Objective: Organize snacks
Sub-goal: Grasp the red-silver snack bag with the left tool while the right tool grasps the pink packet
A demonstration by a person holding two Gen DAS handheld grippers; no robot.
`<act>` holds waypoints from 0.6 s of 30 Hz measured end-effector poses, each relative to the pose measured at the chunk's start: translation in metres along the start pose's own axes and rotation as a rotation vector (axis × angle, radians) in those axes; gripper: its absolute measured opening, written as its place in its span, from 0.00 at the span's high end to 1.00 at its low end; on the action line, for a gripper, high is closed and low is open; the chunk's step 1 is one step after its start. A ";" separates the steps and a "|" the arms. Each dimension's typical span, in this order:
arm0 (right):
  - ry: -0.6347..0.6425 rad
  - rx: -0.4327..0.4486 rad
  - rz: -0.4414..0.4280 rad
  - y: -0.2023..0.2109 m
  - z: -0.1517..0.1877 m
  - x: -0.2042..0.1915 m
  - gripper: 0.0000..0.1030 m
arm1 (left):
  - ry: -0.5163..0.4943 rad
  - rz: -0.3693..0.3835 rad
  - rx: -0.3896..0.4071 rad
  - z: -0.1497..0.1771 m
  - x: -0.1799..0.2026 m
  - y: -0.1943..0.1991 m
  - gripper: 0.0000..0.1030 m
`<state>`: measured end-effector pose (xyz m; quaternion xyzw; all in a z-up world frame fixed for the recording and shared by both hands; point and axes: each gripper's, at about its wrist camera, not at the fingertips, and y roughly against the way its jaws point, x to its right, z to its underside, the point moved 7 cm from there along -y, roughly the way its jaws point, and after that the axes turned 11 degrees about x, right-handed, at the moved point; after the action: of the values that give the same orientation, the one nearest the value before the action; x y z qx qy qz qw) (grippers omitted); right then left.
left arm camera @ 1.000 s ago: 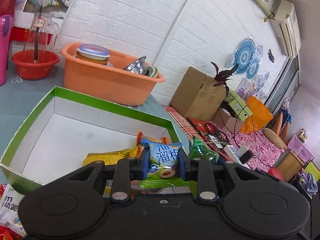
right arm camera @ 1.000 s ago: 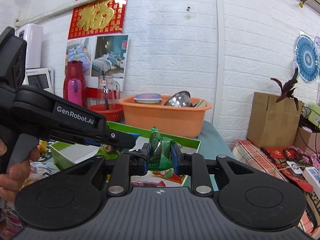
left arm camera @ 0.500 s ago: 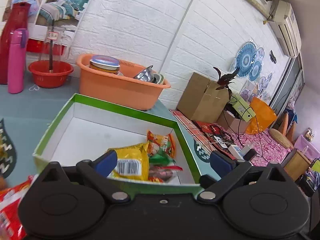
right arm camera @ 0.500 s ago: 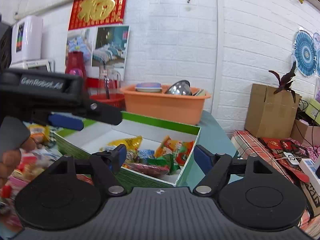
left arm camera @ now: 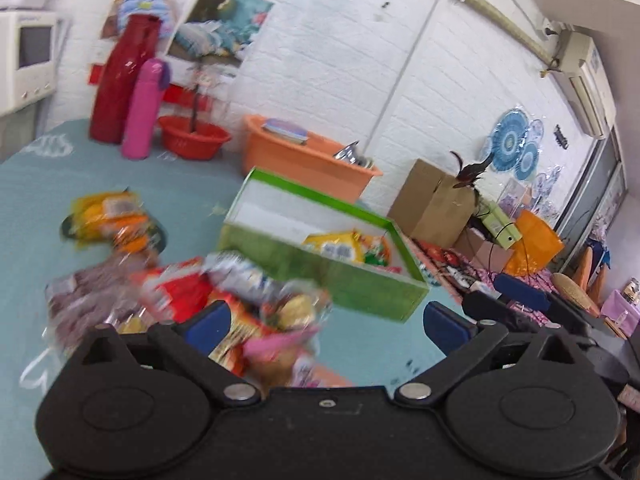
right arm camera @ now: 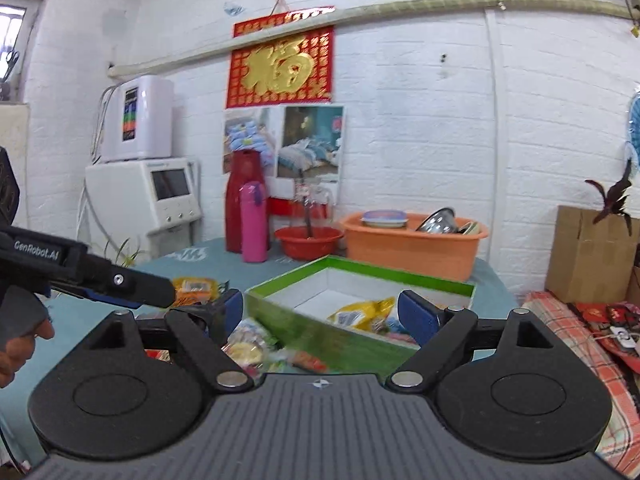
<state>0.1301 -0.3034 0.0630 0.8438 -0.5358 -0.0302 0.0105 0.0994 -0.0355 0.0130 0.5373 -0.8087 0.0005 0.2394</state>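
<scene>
Left wrist, green box [left arm camera: 372, 292] long axis running away rightward, both tools empty

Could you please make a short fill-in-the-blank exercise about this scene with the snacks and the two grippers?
1. The left gripper is ____ and holds nothing.
2. The yellow snack bag lies inside the ____ box.
3. The pink bottle stands in front of the taller ____ flask.
4. The loose snack pile lies on the table, ____ the box.

Missing words: open; green; red; outside
</scene>
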 end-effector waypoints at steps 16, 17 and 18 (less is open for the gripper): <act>-0.044 -0.290 -0.174 -0.033 0.080 -0.083 0.00 | 0.061 -0.071 -0.073 0.053 -0.059 0.035 0.00; -0.040 -0.295 -0.171 -0.036 0.082 -0.084 0.00 | 0.071 -0.069 -0.077 0.054 -0.060 0.034 0.00; -0.035 -0.302 -0.161 -0.040 0.084 -0.082 0.00 | 0.085 -0.066 -0.080 0.056 -0.062 0.033 0.00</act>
<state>0.1256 -0.2107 -0.0191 0.8722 -0.4557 -0.1259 0.1253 0.0682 0.0179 -0.0520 0.5531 -0.7790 -0.0169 0.2950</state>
